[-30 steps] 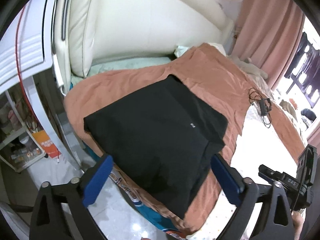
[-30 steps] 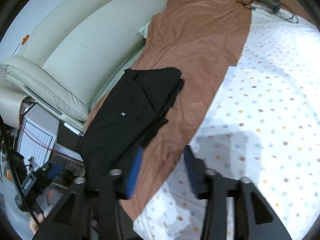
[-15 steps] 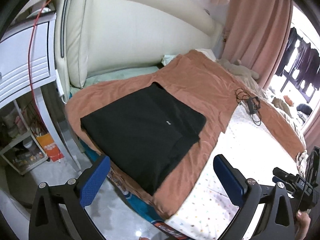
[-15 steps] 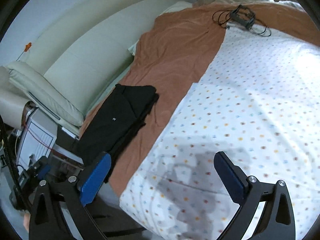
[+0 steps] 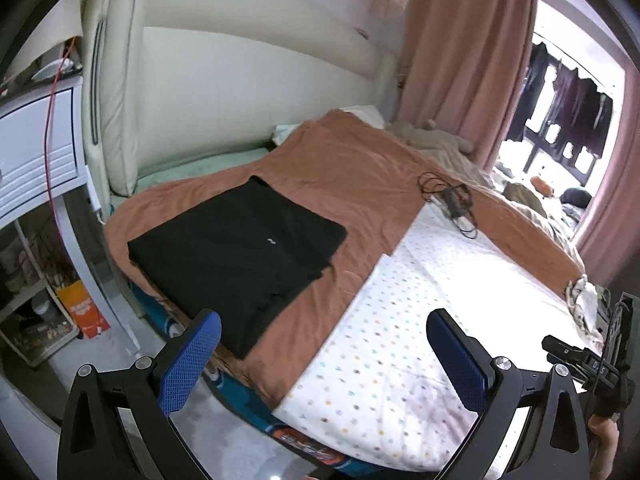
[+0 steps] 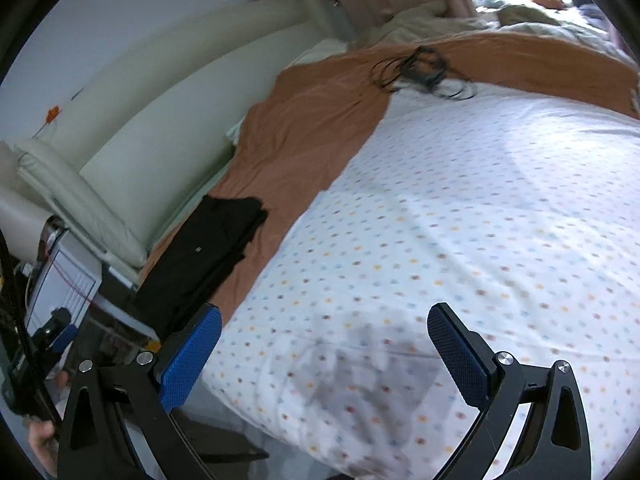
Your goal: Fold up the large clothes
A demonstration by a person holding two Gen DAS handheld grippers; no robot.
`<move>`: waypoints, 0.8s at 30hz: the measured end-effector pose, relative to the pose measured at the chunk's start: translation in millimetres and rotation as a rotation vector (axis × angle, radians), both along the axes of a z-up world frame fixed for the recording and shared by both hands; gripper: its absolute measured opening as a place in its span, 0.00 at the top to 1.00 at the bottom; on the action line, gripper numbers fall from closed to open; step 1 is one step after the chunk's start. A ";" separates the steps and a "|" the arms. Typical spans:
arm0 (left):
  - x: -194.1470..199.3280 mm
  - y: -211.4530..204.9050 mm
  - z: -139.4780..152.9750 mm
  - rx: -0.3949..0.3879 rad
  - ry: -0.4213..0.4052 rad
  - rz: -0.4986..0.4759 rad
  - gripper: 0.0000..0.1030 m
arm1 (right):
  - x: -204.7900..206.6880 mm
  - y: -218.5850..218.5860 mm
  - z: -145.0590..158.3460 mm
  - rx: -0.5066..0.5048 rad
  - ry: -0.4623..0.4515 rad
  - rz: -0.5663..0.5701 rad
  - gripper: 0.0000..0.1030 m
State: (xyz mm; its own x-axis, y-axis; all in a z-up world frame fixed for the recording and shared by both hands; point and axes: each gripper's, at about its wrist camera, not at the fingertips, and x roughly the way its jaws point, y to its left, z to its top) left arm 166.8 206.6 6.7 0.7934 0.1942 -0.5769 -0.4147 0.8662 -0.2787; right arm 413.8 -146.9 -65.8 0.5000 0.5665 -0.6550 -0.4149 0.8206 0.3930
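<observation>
The black garment [image 5: 236, 256] lies folded on the bed [image 5: 400, 320]; both claws, left [image 5: 320, 360] and right [image 6: 324, 356], spread empty, so folding looks finished.

A home bedroom: bed [image 5: 420, 320] with padded headboard [image 5: 248, 80], pink curtains [image 5: 460, 48], white nightstand [image 5: 36, 136].

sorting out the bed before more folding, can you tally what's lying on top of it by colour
black: 2, the folded garment and the cable bundle
brown-orange: 1, the blanket
white with dots: 1, the sheet
beige: 1, the crumpled bedding near the curtain
total: 5
</observation>
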 end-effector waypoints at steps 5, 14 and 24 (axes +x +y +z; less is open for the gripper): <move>-20.7 -26.5 10.7 0.051 -0.037 -0.028 0.01 | -25.6 -34.3 11.7 -0.007 -0.049 -0.051 0.00; -63.5 -65.7 20.4 0.117 -0.075 -0.109 0.01 | -84.7 -84.2 32.6 -0.024 -0.150 -0.132 0.00; -123.3 -107.7 31.7 0.193 -0.153 -0.149 0.01 | -152.3 -122.8 42.9 -0.065 -0.232 -0.188 0.00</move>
State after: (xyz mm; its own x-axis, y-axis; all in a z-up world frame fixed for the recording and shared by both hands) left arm 43.5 98.9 38.4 0.8966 0.1634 -0.4115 -0.2443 0.9577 -0.1520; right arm 261.5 -269.7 -22.9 0.7324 0.4105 -0.5432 -0.3258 0.9118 0.2498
